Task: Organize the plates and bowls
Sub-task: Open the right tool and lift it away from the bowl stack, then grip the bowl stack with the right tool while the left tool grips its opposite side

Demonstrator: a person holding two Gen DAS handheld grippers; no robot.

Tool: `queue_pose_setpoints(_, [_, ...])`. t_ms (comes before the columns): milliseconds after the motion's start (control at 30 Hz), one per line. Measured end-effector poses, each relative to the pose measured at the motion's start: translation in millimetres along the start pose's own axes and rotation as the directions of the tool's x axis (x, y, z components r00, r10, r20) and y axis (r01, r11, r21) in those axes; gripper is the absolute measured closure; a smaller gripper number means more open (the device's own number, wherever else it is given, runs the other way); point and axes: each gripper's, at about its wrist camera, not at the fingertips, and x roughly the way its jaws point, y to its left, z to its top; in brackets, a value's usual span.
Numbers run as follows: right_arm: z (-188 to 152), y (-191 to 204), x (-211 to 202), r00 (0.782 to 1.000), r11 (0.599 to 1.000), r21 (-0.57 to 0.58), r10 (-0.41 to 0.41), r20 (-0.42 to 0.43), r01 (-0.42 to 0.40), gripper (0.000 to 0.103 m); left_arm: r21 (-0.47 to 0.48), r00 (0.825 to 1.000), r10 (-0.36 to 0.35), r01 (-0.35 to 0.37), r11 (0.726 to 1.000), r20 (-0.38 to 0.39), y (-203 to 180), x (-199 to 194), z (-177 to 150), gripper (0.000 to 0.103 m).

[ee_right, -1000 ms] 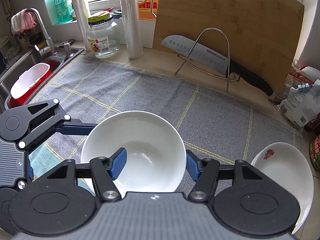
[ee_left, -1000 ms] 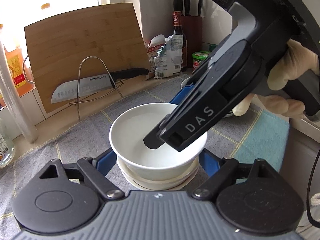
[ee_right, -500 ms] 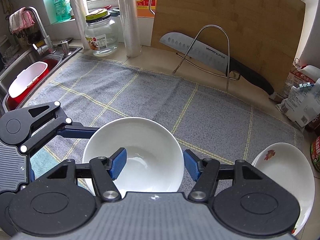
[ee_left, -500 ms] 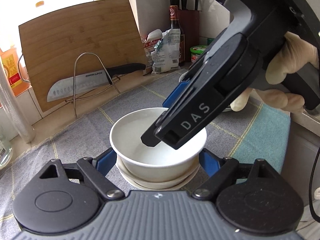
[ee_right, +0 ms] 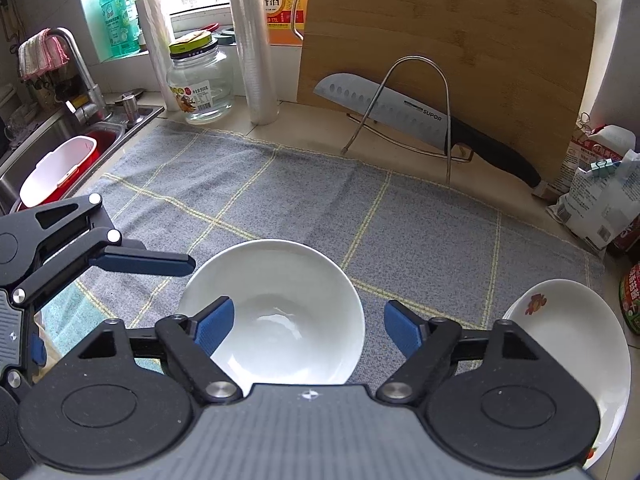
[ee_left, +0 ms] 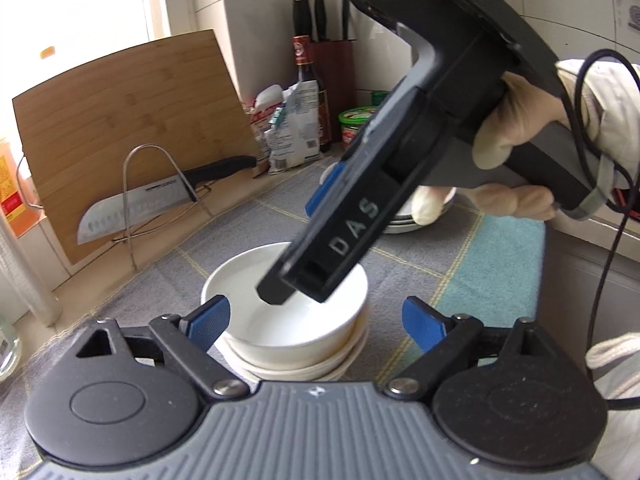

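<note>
On the grey cloth near its front edge sits a white bowl, round, glossy and plain inside, with a soft highlight at its bottom. From the left wrist view it rests nested on top of other white dishes, whose rims show as stacked rings beneath it. The left hand-held gripper is spread open, its blue ribbed pads either side of the bowl and clear of it. The right hand-held gripper is open too, one blue pad over the bowl's near rim, the other outside it; I cannot tell whether either touches. To the right lies a white plate with a small red and orange print near its rim. The cloth is coarse woven fabric crossed by thin yellow lines and covers the tabletop. Behind it a bamboo board leans upright, and a dimpled steel knife with a black handle rests on a wire stand.
</note>
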Motion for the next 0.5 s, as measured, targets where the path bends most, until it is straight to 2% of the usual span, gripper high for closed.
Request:
queue_pose_setpoints(267, [-6, -12, -13, 0.999, 0.998, 0.053, -0.029, 0.036, 0.027, 0.006, -0.014, 0.999, -0.005, 0.005, 1.000, -0.036, 0, 5, -7, 0.010])
queue_pose_setpoints(367, [-9, -13, -18, 0.998, 0.997, 0.064, -0.039, 0.048, 0.036, 0.006, -0.022, 1.000, -0.014, 0.014, 1.000, -0.027, 1, 0, -9, 0.010])
queue_pose_setpoints(500, [-21, -14, -31, 0.997, 0.996, 0.079, -0.038, 0.074, 0.032, 0.003, -0.026, 1.000, 0.012, -0.012, 1.000, -0.018, 7, -14, -16, 0.009])
